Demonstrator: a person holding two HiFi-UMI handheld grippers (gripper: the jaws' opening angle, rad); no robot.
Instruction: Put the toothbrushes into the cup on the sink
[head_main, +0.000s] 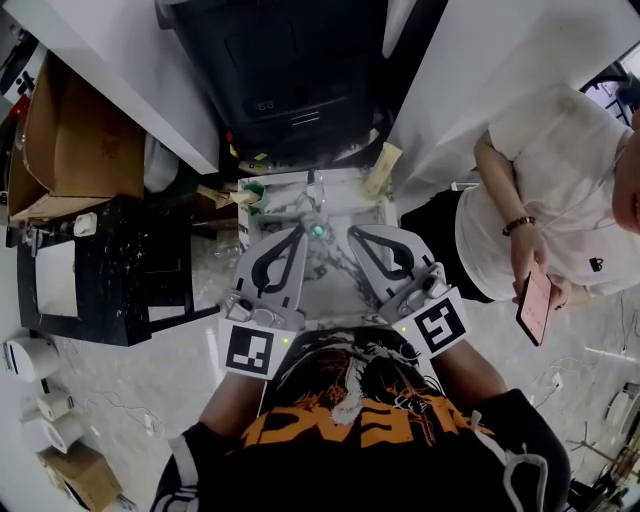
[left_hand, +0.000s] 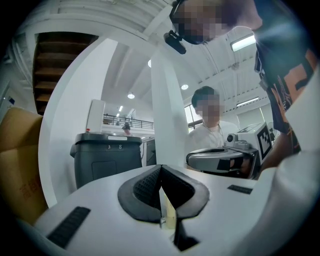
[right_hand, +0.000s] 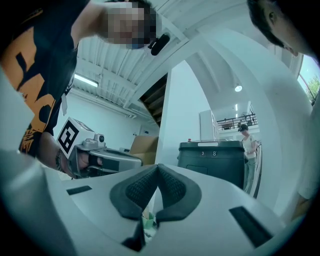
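The black shirt (head_main: 350, 430) of the person carries an orange print, but its letters cannot be read. In front of the chest the person holds both grippers side by side, with the jaws pointing to 12 o'clock. The left gripper (head_main: 298, 235) has its jaws pressed together with nothing between them; the right gripper (head_main: 353, 235) is closed and empty in the same way. Both tips hang over the white sink (head_main: 350, 185). At 11 o'clock from the left tip, on the sink's back left corner, stands the green-and-white cup (head_main: 253, 192); the toothbrushes are too small to tell. Farther, at 12 o'clock, a dark bin (right_hand: 215, 160) shows the digit "8" on its front.
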